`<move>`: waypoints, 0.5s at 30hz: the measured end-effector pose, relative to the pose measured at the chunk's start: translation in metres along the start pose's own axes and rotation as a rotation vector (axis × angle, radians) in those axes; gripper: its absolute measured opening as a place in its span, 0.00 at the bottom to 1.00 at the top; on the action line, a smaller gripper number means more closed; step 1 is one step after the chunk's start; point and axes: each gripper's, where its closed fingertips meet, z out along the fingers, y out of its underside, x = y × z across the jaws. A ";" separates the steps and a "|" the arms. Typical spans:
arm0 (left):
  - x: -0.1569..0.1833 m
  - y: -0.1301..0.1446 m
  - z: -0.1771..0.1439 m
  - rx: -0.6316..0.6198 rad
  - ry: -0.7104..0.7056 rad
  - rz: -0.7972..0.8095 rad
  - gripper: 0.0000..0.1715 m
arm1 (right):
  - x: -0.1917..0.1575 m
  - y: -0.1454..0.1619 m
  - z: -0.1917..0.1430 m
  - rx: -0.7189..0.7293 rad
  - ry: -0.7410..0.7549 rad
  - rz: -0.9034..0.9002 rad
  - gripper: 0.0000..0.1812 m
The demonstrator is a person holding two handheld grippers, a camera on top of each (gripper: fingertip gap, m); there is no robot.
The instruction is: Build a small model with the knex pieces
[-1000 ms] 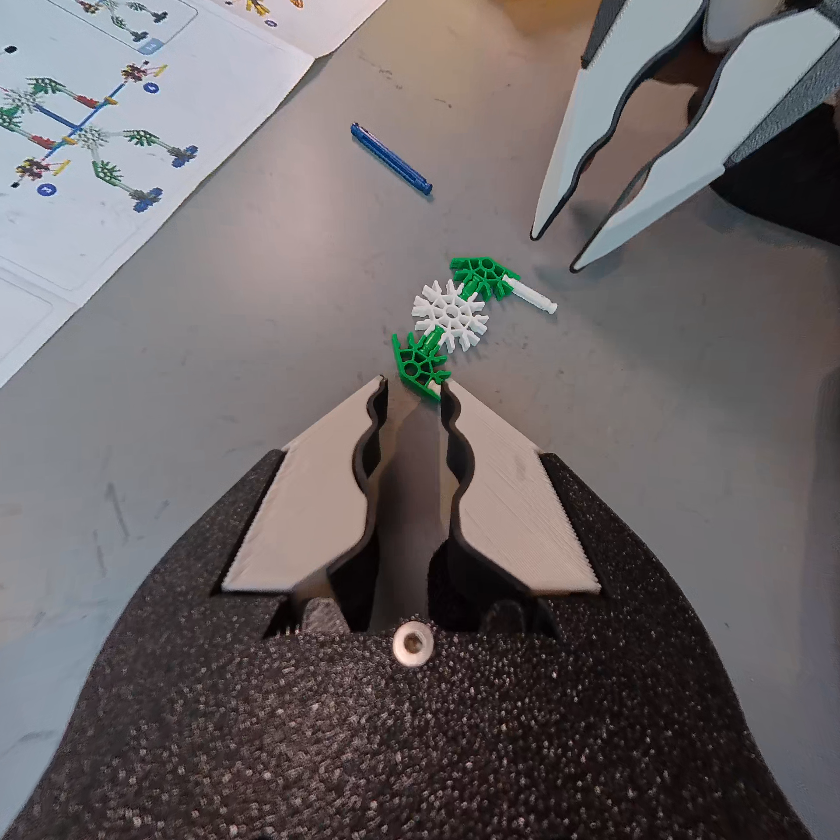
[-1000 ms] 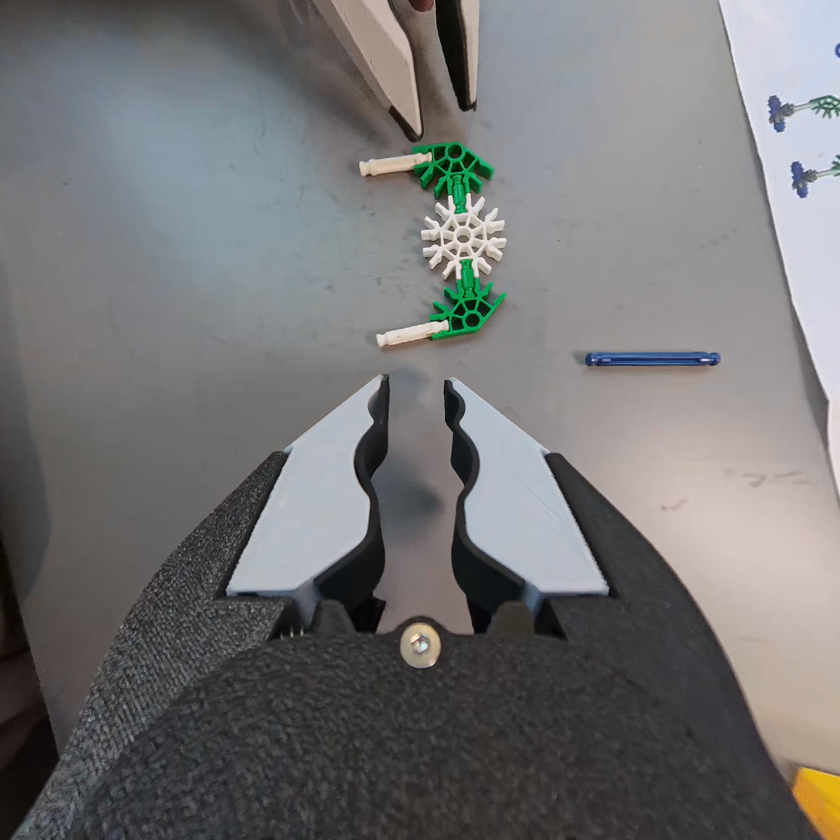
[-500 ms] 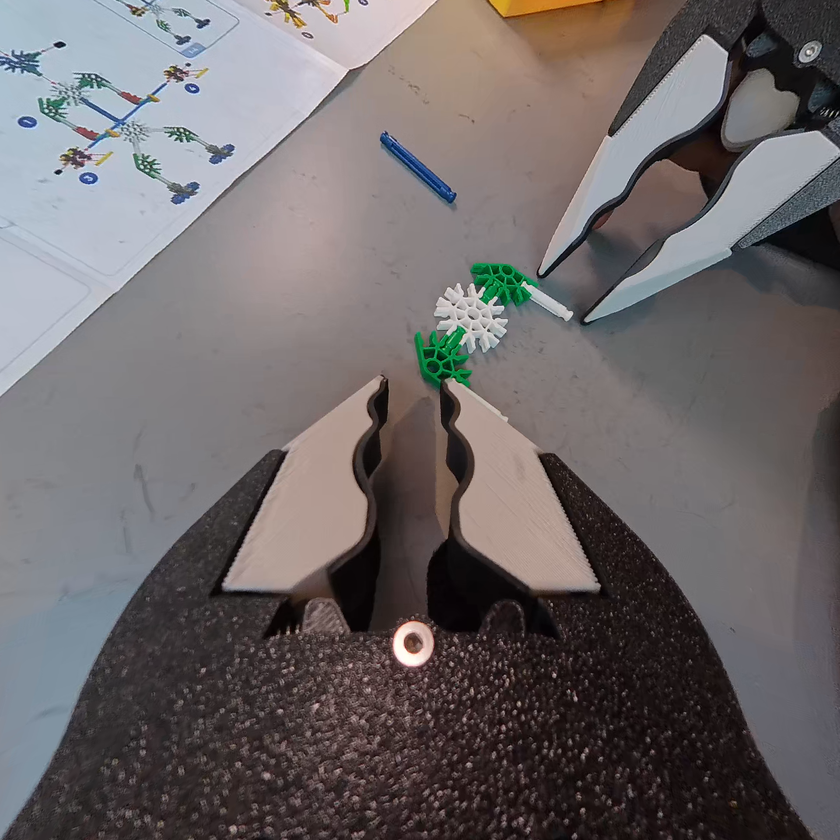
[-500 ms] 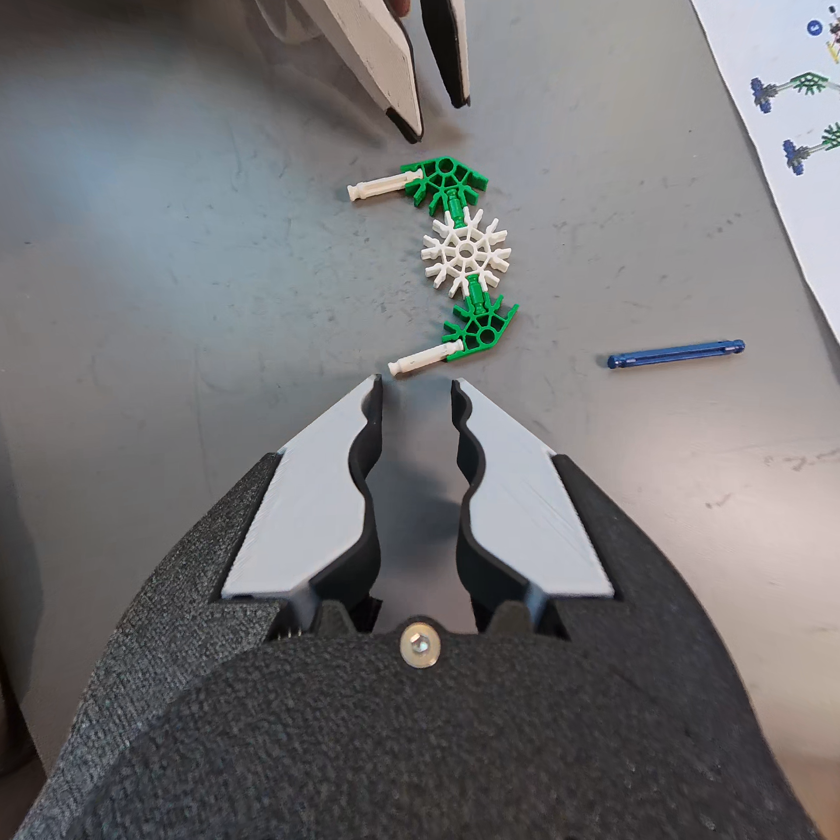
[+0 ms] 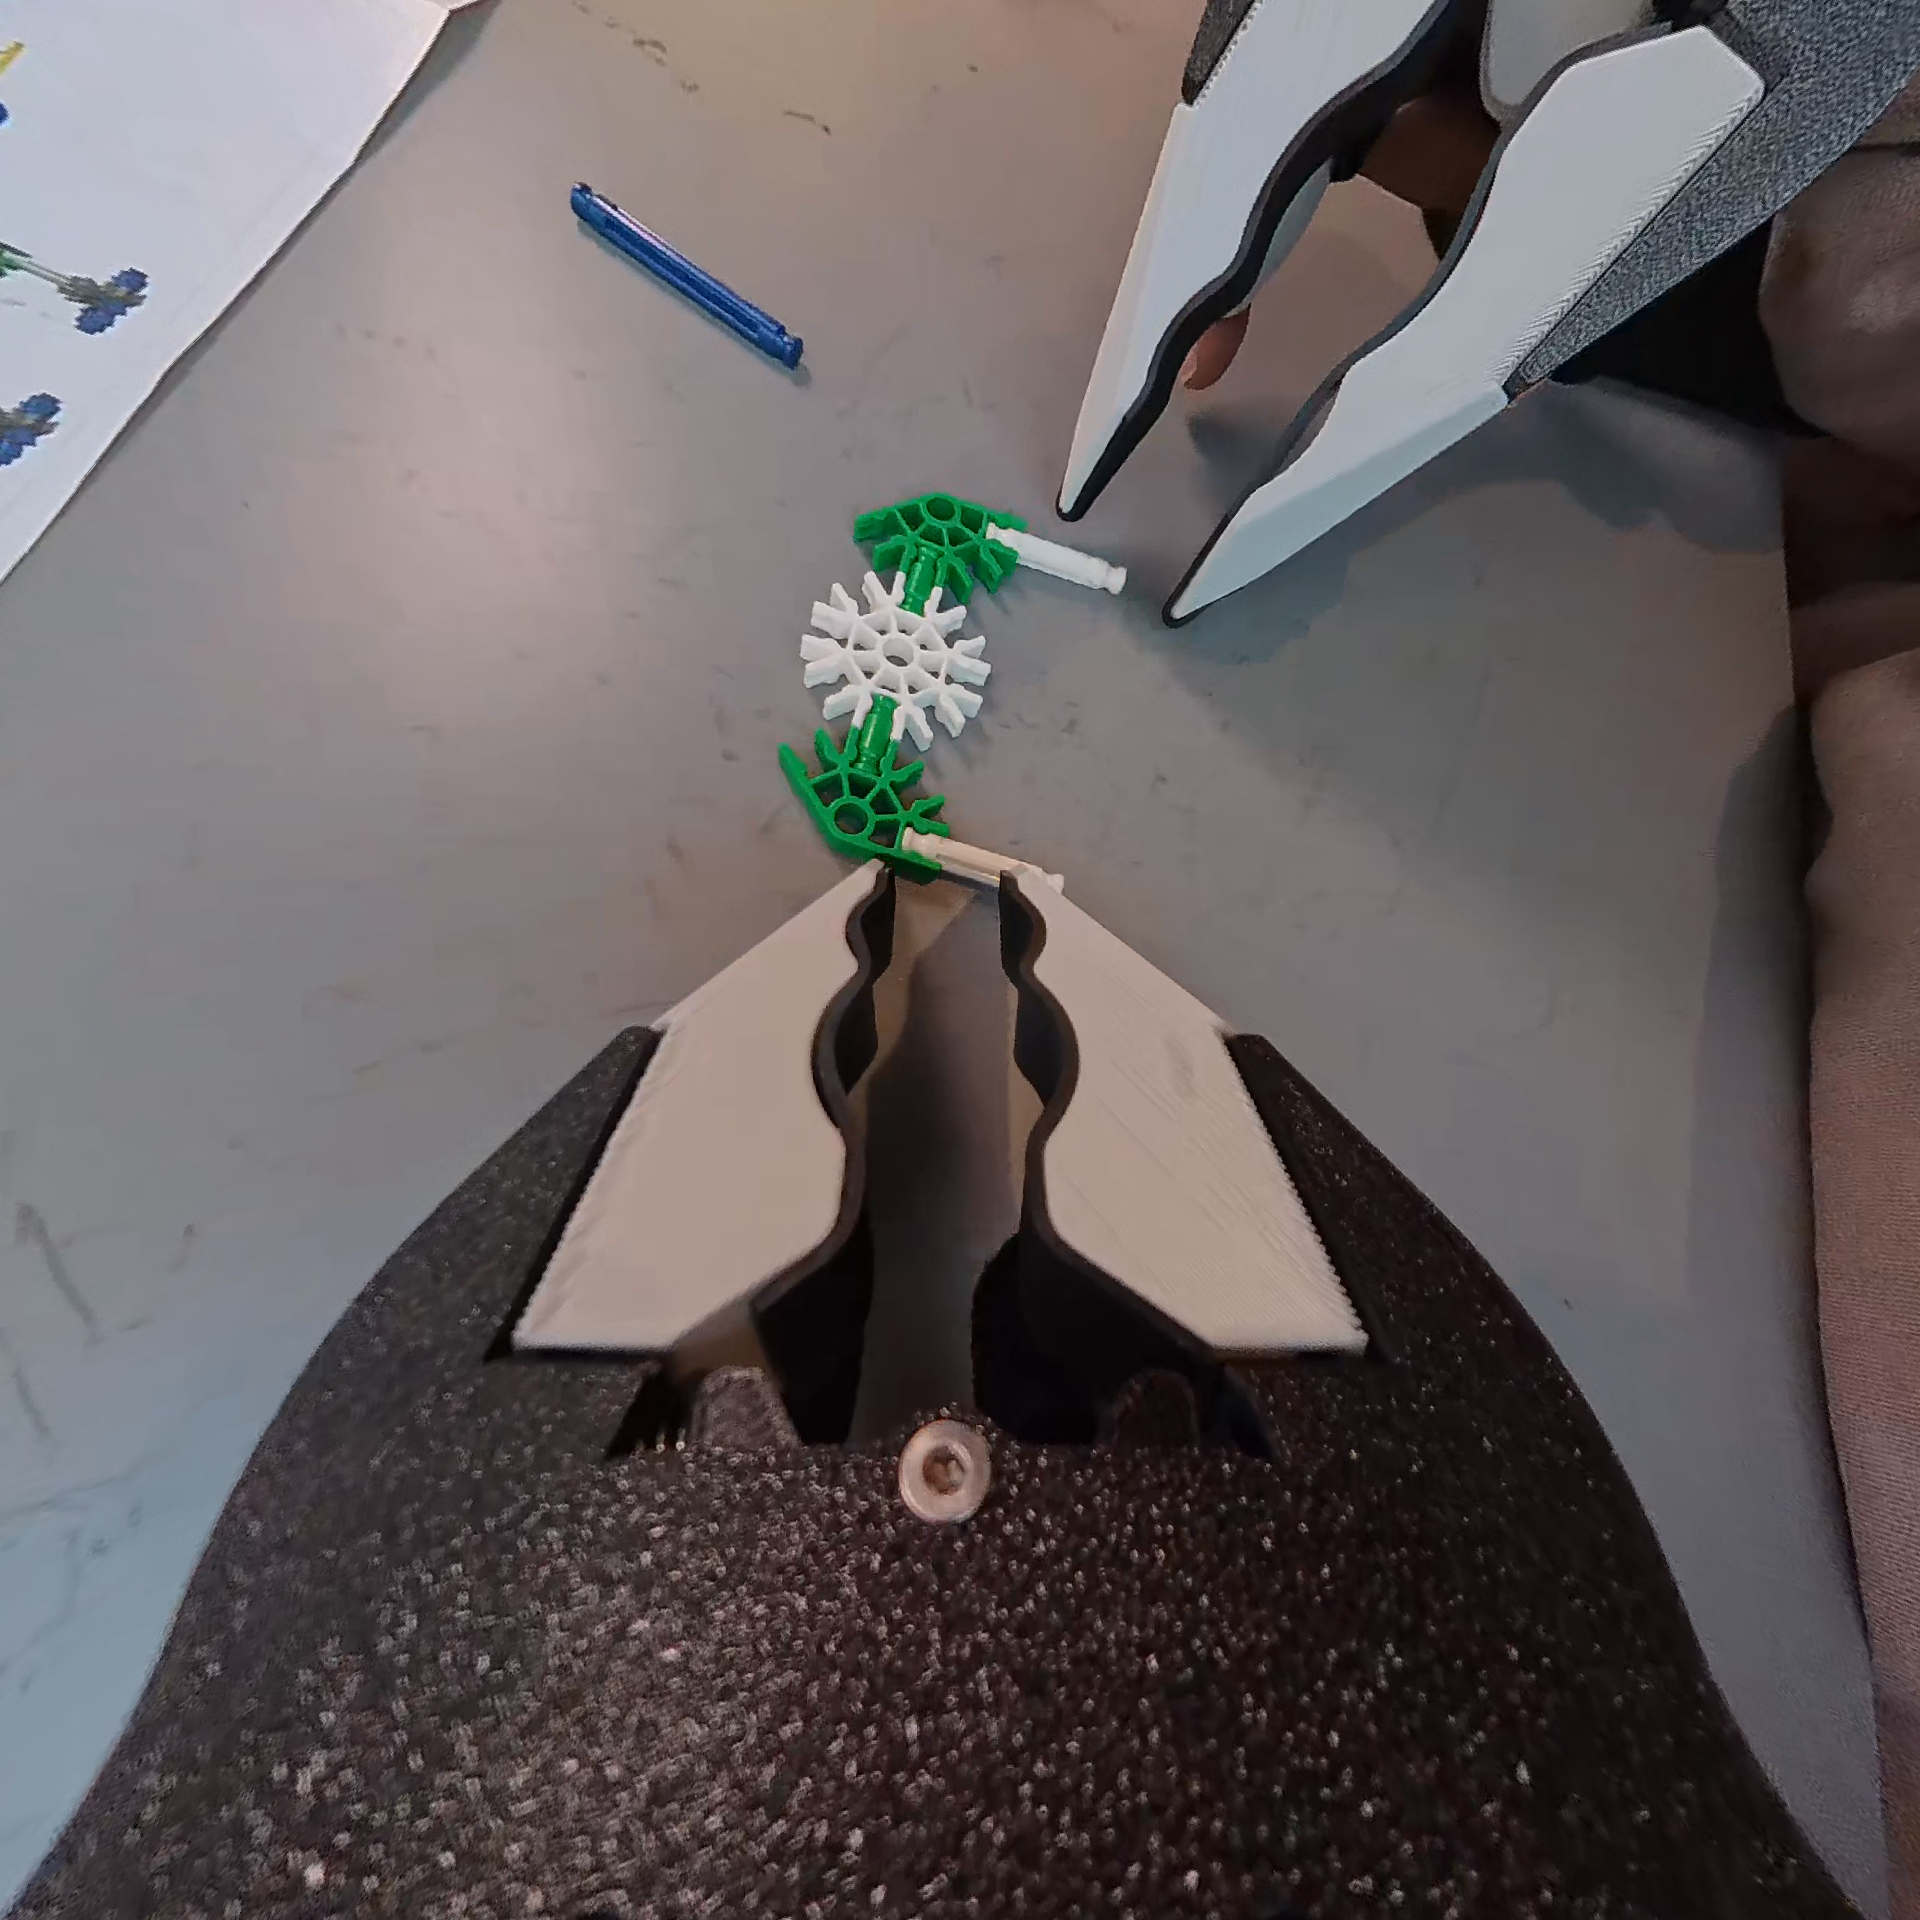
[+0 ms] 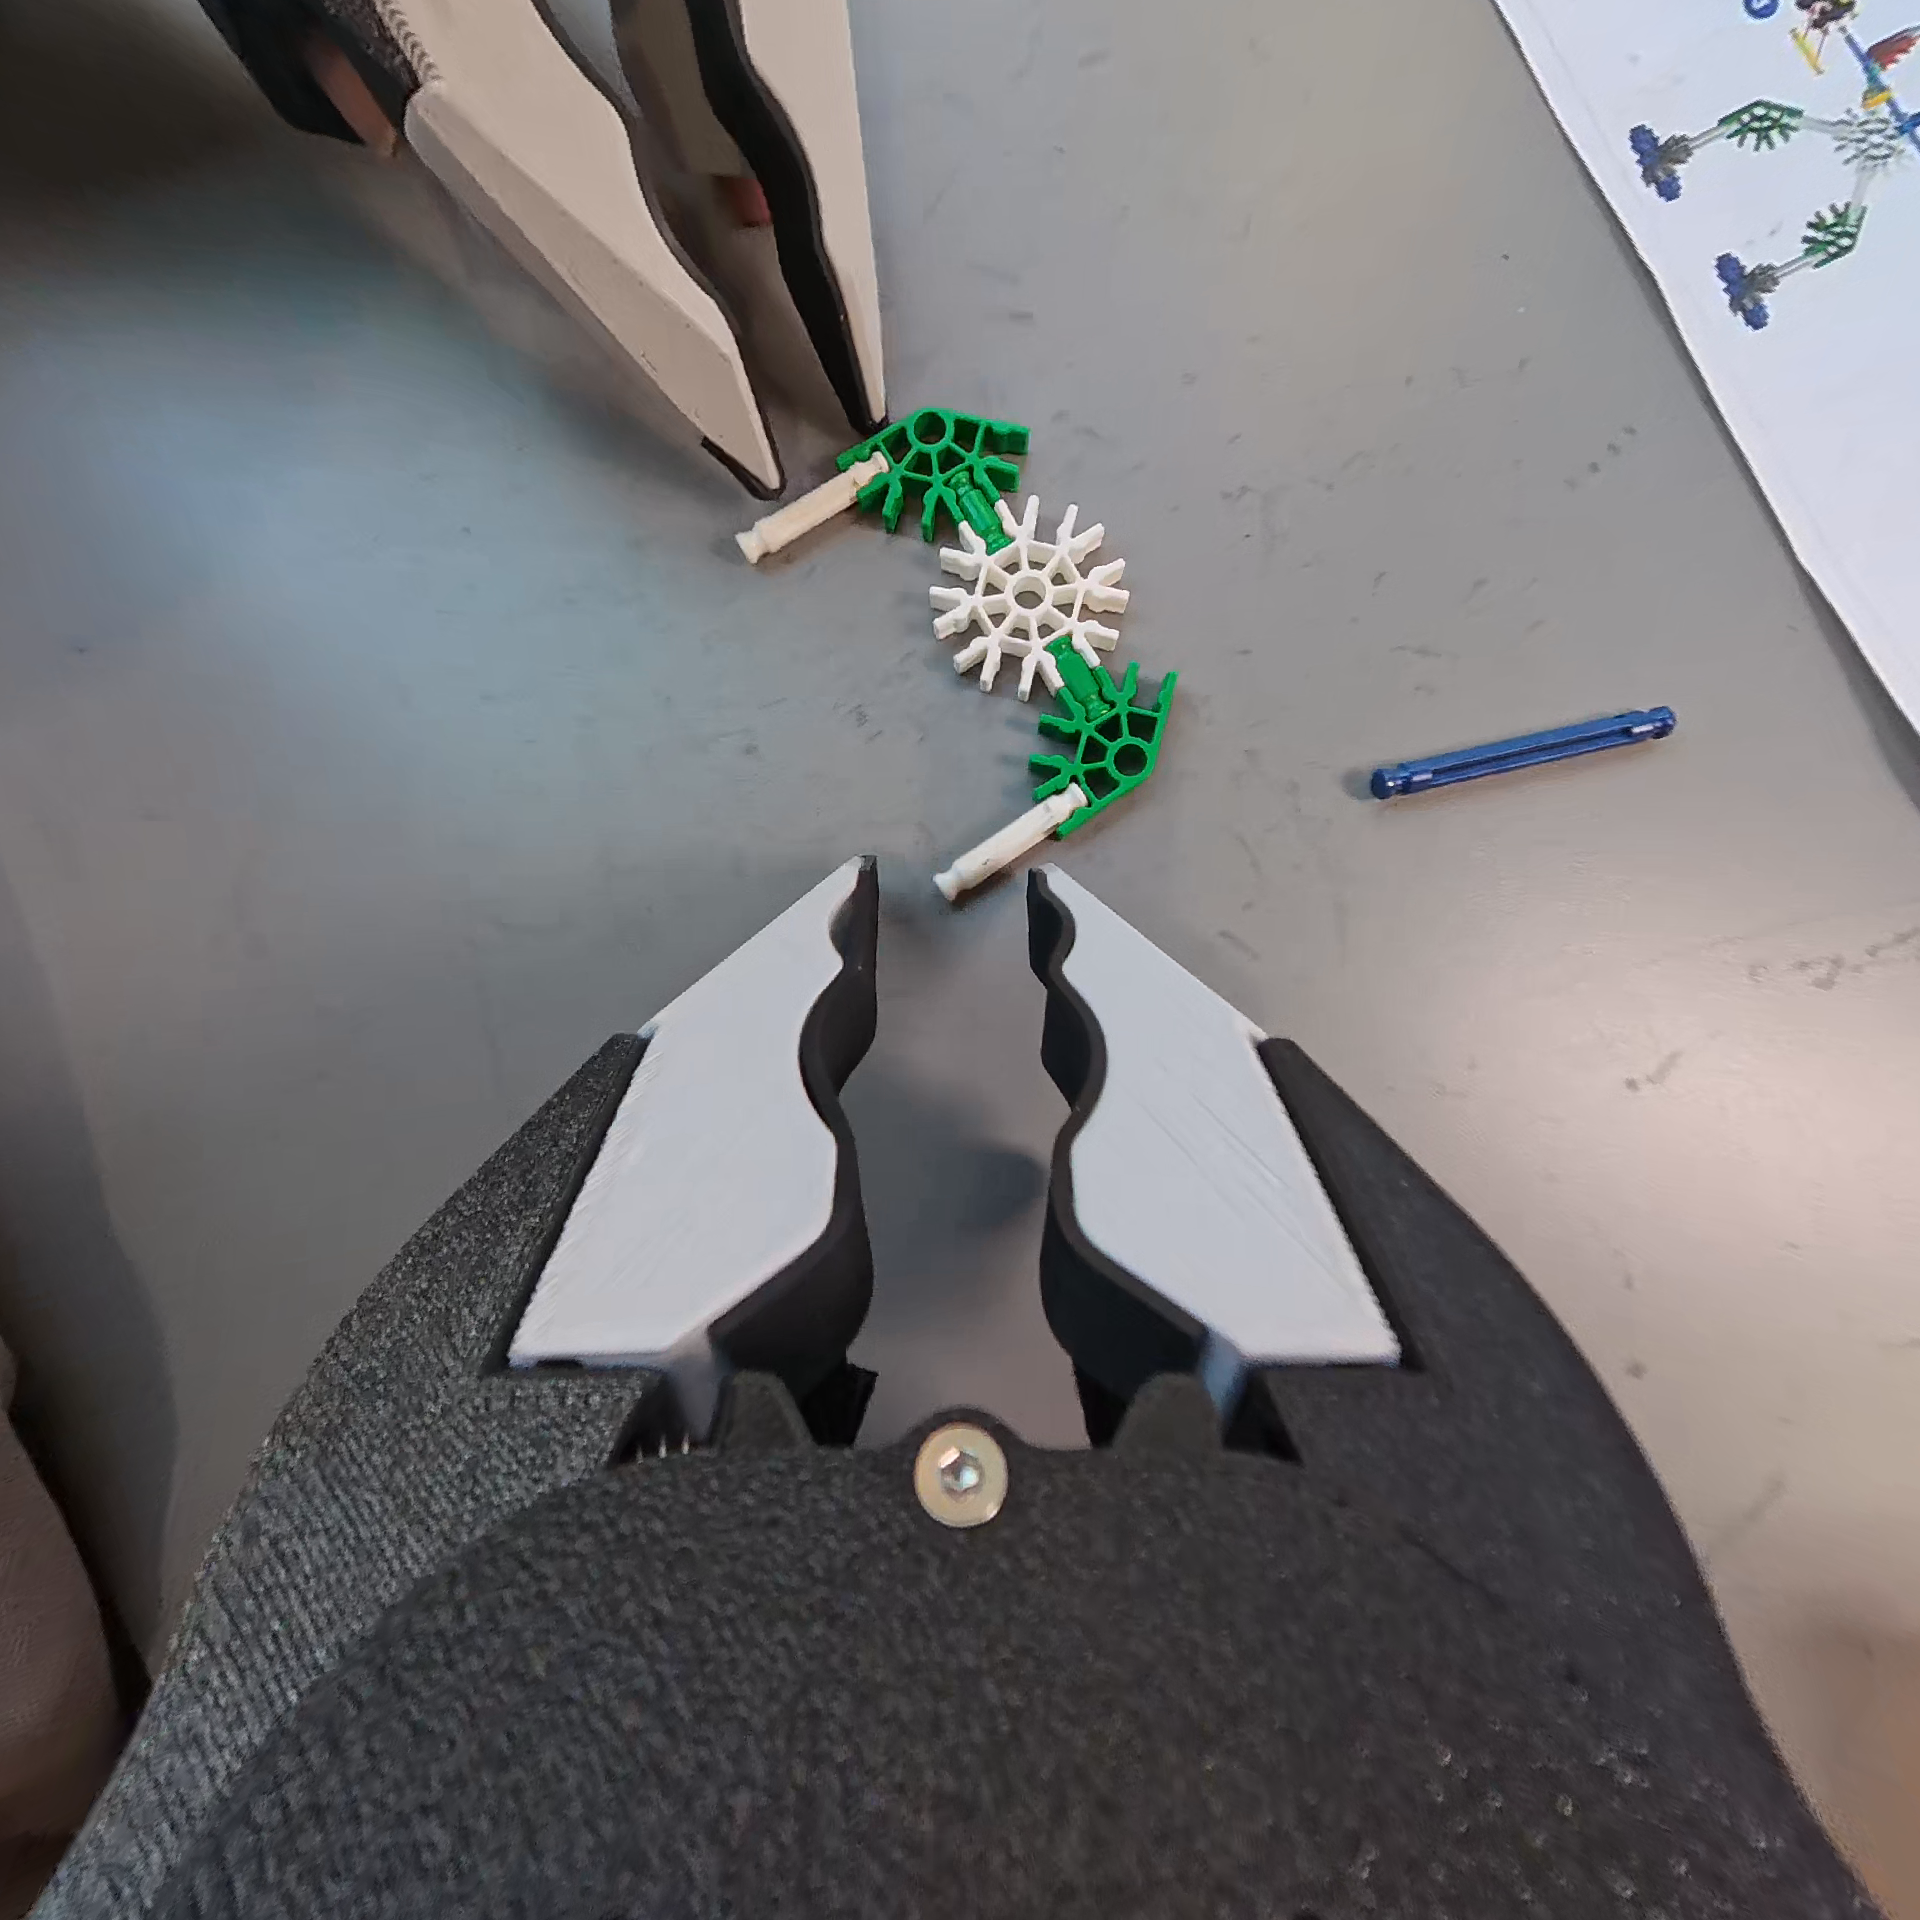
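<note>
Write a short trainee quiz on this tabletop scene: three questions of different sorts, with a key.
1. True or false: the blue rod is plugged into the toy assembly.
2. Which piece sits in the middle of that assembly? A) a red wheel B) a white snowflake connector C) a yellow block
3. Fill in: the jaws of the right hand-held gripper stand ____.
Key: 1 false; 2 B; 3 open.
</note>
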 end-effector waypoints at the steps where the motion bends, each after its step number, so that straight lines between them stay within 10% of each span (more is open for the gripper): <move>1: 0.001 0.000 0.000 -0.004 0.004 0.006 0.11 | 0.001 -0.001 0.001 0.004 0.013 0.008 0.15; 15: -0.005 -0.011 -0.005 0.061 -0.037 -0.002 0.13 | 0.006 0.003 0.003 0.002 0.077 0.027 0.03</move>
